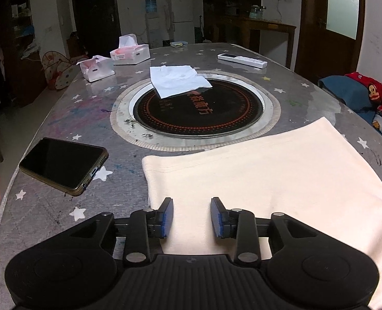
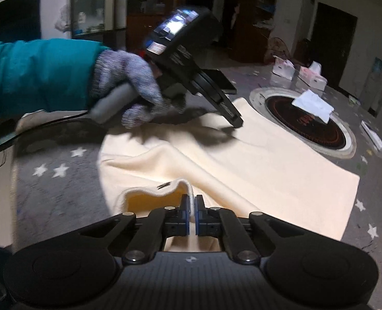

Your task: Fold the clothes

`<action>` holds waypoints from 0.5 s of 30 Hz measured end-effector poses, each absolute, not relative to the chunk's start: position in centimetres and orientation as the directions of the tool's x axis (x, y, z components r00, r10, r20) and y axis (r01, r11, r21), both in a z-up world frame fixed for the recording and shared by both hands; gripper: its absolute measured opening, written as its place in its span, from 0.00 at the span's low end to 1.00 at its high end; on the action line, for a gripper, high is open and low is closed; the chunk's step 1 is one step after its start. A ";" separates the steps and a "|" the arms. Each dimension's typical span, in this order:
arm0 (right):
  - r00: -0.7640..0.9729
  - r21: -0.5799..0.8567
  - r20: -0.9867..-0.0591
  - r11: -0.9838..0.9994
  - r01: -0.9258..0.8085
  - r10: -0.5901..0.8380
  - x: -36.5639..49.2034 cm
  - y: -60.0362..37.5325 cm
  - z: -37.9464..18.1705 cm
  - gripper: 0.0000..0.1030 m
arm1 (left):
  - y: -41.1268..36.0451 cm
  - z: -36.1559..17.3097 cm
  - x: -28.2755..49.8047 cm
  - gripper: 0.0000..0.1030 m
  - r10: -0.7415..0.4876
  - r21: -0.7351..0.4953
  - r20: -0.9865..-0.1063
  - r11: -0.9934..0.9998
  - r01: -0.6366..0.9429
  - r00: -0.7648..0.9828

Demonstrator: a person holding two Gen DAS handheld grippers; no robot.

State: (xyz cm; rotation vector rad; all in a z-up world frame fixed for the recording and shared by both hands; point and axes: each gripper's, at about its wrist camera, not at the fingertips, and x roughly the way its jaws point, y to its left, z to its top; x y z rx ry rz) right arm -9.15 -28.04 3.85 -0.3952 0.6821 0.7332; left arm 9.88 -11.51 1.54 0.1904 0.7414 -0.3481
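I'm in a home dining rm: fridge [image 1: 182, 13], water dispenser [image 1: 152, 23], tissue boxes [image 1: 130, 51], surface [image 1: 62, 118] w/ built-in hotpot cooker [image 1: 198, 113].

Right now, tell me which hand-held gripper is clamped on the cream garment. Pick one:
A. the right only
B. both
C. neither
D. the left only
A. The right hand-held gripper has its jaws pinched shut on a raised fold of the cream garment, while the left hand-held gripper stands with its jaws apart over the cloth, holding nothing.
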 end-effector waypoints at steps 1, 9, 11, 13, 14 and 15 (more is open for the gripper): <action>0.536 -0.098 -0.693 0.675 -0.732 0.481 -9.7 -28.1 4.2 0.02 | -11.5 1.5 9.9 0.37 -0.241 0.047 -0.687 0.926 0.374 0.685; 0.446 -0.094 -0.752 0.590 -0.802 0.485 -13.9 -27.8 4.8 0.00 | -11.4 1.4 9.8 0.42 -0.236 0.051 -0.679 0.929 0.366 0.695; 0.423 -0.076 -0.766 0.584 -0.808 0.485 -14.3 -27.7 4.3 0.00 | -11.3 1.4 9.8 0.42 -0.236 0.051 -0.678 0.930 0.364 0.697; 0.403 -0.043 -0.770 0.590 -0.806 0.494 -14.4 -27.8 4.2 0.01 | -11.2 1.5 9.7 0.42 -0.235 0.052 -0.678 0.930 0.364 0.697; 0.395 -0.024 -0.768 0.595 -0.804 0.504 -14.3 -28.0 4.3 0.02 | -11.1 1.6 9.6 0.42 -0.236 0.051 -0.677 0.930 0.364 0.697; 0.401 -0.016 -0.759 0.602 -0.798 0.512 -14.1 -28.2 4.7 0.03 | -10.8 1.8 9.5 0.42 -0.239 0.047 -0.674 0.930 0.363 0.699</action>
